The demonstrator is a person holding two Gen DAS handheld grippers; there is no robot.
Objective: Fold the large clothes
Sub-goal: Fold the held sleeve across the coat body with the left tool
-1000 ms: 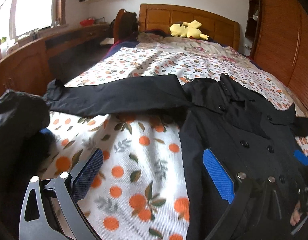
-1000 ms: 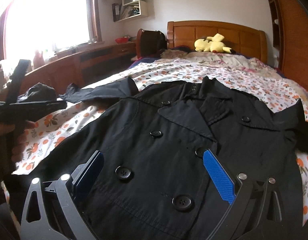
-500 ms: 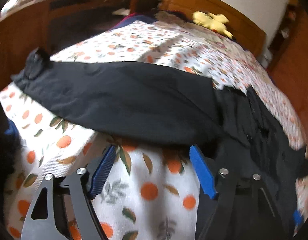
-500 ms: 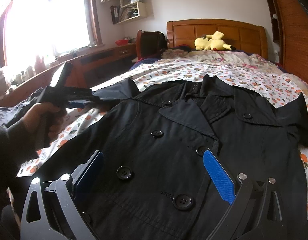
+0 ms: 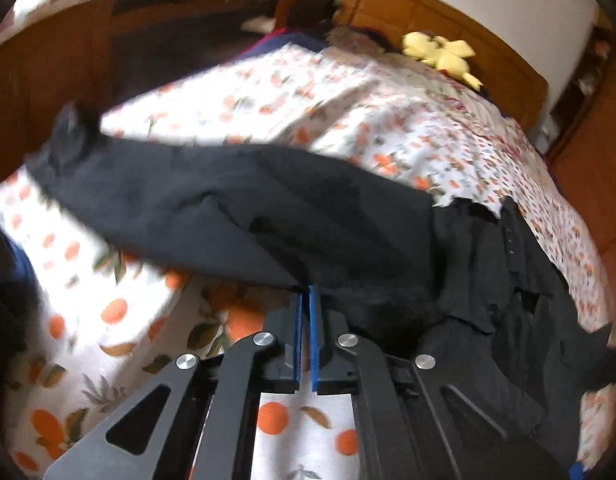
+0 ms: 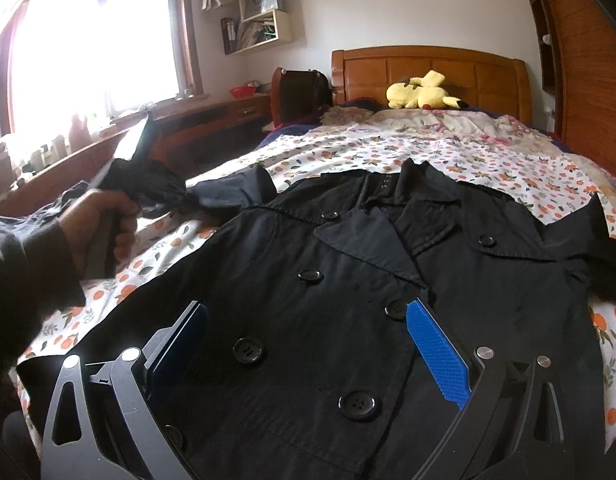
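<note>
Black cotton coat (image 6: pixel 348 280), double-breasted with big dark buttons, lies face up and spread across the foot of the bed, collar toward the headboard. Its sleeve (image 5: pixel 227 208) stretches out sideways over the bedspread. The left gripper (image 5: pixel 306 300) has its blue pads pressed together on the lower edge of that sleeve, a pinch of dark cloth caught at their tips. From the right wrist camera that grip is hidden; only the person's hand (image 6: pixel 103 224) around the handle and bunched sleeve fabric show, off to the coat's side. The right gripper (image 6: pixel 308 344) hangs above the coat's front with its jaws spread wide, nothing between them. The left view is blurred and misses the lapels and buttons that the right view shows sharply.

Under it all is a white bedspread (image 6: pixel 488 156) printed with oranges and leaves. A yellow plush toy (image 6: pixel 420 94) rests against the wooden headboard (image 6: pixel 468 68). A bright window (image 6: pixel 95 44) and wall shelves (image 6: pixel 259 20) stand on the far side.
</note>
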